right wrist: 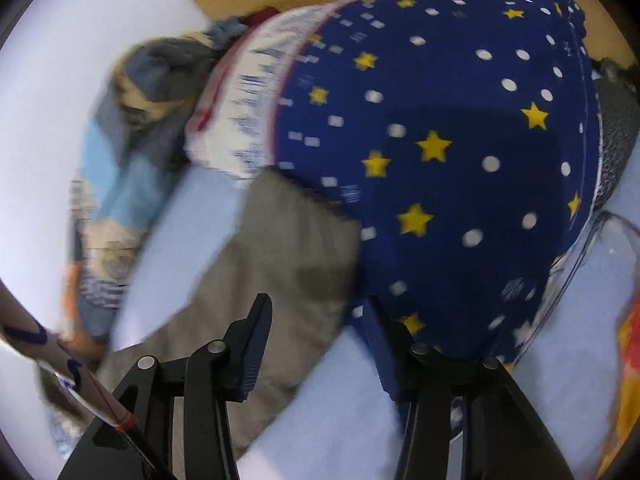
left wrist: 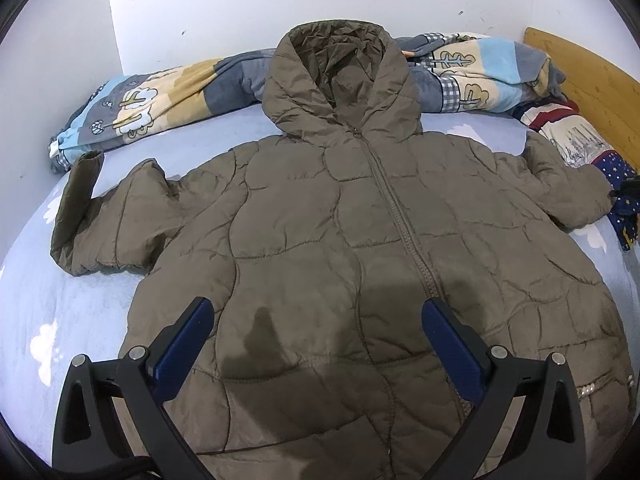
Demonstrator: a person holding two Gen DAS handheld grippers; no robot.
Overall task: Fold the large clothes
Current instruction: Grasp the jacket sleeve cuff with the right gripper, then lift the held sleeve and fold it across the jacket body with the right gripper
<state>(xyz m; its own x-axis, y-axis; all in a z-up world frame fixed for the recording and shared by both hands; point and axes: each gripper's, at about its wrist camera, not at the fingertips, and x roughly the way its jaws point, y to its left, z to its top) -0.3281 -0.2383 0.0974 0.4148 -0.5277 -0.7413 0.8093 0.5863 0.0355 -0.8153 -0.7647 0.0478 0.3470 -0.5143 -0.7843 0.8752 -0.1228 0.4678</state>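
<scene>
1. Puffer jacket (left wrist: 340, 240) lies flat, zipped, sleeves spread on bed (left wrist: 36, 300), hood toward rolled blanket (left wrist: 160, 100). No fold made.
2. Left gripper (left wrist: 316, 316) released above hem; right gripper (right wrist: 316, 312) released at right sleeve (right wrist: 280, 248), beside star-print pillow (right wrist: 460, 140).

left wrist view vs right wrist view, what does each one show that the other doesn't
Only the left wrist view shows the whole olive puffer jacket laid flat and zipped, its hood, the far sleeve, and the open left claw above the hem.

Only the right wrist view shows, blurred, the open right claw at the sleeve cuff, plus something orange at the edge.

Both show the star-print pillow, the patterned blanket, the wooden headboard and the blue sheet.
</scene>
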